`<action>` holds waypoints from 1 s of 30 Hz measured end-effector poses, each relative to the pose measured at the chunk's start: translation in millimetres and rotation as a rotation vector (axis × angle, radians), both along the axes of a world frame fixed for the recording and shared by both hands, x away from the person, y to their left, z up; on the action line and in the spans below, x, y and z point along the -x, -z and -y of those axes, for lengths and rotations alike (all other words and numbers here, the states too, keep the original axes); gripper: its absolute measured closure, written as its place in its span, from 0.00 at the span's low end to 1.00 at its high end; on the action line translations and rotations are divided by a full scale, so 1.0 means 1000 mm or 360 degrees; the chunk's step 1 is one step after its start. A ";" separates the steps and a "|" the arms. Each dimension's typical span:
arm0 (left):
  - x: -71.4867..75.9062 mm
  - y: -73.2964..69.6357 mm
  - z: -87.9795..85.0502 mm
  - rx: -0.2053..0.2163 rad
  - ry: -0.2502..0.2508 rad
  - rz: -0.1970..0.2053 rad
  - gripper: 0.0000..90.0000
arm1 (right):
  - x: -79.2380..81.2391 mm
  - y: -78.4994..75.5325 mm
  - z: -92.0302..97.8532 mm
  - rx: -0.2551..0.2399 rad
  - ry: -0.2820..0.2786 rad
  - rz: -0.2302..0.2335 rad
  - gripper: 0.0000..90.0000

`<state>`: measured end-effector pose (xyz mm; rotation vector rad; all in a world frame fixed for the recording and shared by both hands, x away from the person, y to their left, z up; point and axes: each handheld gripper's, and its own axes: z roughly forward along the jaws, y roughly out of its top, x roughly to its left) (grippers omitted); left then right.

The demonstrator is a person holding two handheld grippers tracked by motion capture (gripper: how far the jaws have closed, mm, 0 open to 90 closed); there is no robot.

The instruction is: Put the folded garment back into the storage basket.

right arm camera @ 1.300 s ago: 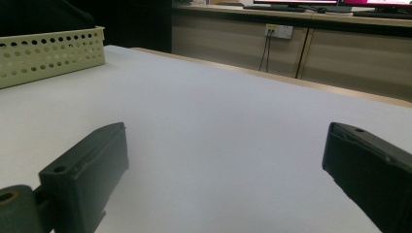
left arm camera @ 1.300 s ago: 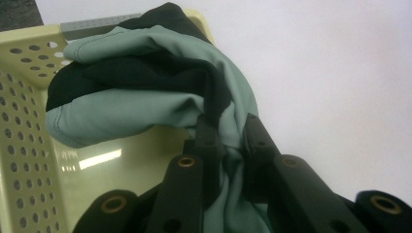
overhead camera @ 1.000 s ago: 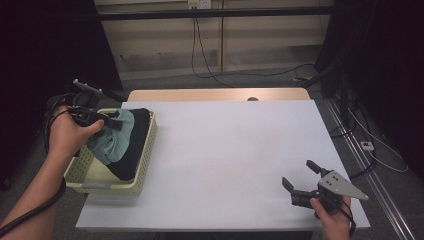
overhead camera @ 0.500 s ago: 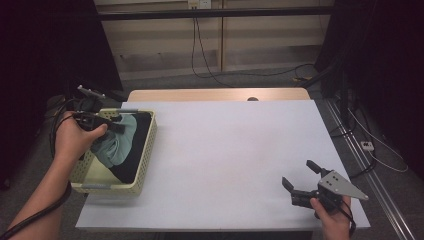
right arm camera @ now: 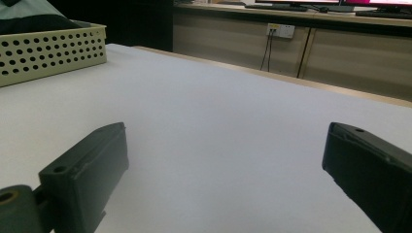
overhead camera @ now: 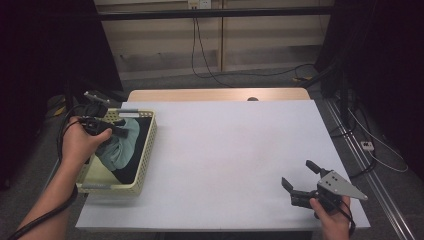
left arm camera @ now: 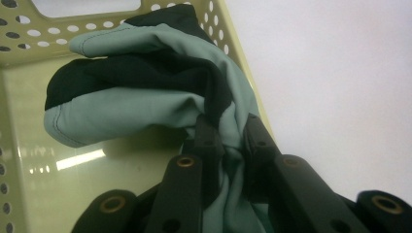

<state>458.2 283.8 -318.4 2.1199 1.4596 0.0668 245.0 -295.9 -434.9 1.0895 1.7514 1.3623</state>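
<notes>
- Left hand-held gripper [left arm camera: 228, 145], jaws pinched tight on crumpled teal-and-black fabric garment [left arm camera: 145, 97], sunk lower into perforated pale-yellow plastic basket [overhead camera: 145, 155] at left of frame since a second ago; likely stowing.
- Right hand-held gripper [overhead camera: 299, 180] wide open, empty, lower right on white counter [overhead camera: 225, 150].

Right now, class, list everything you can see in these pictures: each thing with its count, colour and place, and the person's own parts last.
Basket: one, pale yellow, perforated, at the table's left edge.
Cloth: one, teal and black, bunched in the basket.
Table: one, white top, centre.
Wall socket: one, white, on the far wall, cables hanging below.
Left gripper: one, black, over the basket, shut on the cloth.
Right gripper: one, black with a grey plate, near right corner, jaws open.
Hands: two, holding the grippers.
</notes>
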 end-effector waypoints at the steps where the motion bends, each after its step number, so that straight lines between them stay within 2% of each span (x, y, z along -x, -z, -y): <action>1: 0.000 0.000 0.000 0.0000 0.0005 0.0001 0.89 | 0.000 0.000 0.000 0.0000 0.0001 0.0000 0.03; 30: 0.003 0.011 -0.003 0.0000 -0.0027 0.0030 0.88 | 0.000 0.000 0.000 0.0001 0.0002 0.0001 0.03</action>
